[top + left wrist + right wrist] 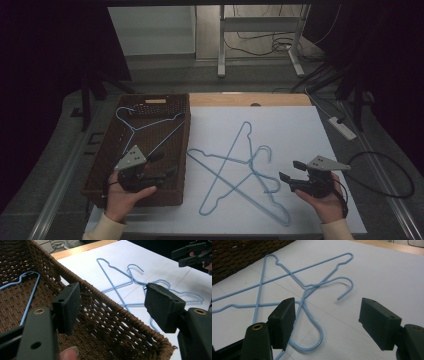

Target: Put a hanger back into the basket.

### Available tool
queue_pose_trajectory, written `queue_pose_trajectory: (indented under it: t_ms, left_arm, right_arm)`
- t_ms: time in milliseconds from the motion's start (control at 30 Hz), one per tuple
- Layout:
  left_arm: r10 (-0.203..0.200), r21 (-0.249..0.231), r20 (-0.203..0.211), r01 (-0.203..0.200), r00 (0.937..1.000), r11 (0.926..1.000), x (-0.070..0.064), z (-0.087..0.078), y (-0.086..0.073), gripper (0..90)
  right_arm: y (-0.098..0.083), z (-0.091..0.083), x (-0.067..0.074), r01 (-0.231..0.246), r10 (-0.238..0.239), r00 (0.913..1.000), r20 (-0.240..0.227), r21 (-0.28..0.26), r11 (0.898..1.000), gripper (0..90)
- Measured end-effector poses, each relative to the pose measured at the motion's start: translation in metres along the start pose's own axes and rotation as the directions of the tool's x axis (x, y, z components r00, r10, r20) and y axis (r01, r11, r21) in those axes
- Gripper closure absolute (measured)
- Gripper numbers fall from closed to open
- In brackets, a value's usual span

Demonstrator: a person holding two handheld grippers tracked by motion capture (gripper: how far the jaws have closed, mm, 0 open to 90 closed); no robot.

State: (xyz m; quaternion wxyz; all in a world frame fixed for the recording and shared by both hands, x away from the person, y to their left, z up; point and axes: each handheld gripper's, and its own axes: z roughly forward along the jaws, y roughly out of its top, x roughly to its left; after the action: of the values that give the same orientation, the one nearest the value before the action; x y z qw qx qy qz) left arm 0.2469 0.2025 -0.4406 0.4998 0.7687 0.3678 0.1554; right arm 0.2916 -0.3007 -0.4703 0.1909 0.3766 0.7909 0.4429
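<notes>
Two blue hangers point(240, 170) lie crossed on the white tabletop point(300, 130), one already in the basket point(102, 150). Right gripper point(289, 171) hovers beside them, jaws spread, empty. Left gripper point(165, 164) over the basket, jaws spread too. Best pinch one hook, lift slowly so they untangle.

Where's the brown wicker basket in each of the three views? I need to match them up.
High view: basket at left of the white table top, under the left tongs.
Left gripper view: its rim runs diagonally between the jaws.
Right gripper view: a dark corner at top left.
Shared landmark: the crossed blue hangers beside it.
</notes>
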Motion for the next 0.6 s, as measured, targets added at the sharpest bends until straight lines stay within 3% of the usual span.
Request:
queue_pose_trajectory:
  t_ms: [600]
  left_arm:
    - [0.012, 0.001, 0.010, -0.012, 0.9999, 0.9999, -0.002, -0.002, -0.001, 29.6]
  right_arm:
    - [0.006, 0.005, 0.013, 0.015, -0.015, 0.9999, -0.003, 0.039, 0.999, 30.7]
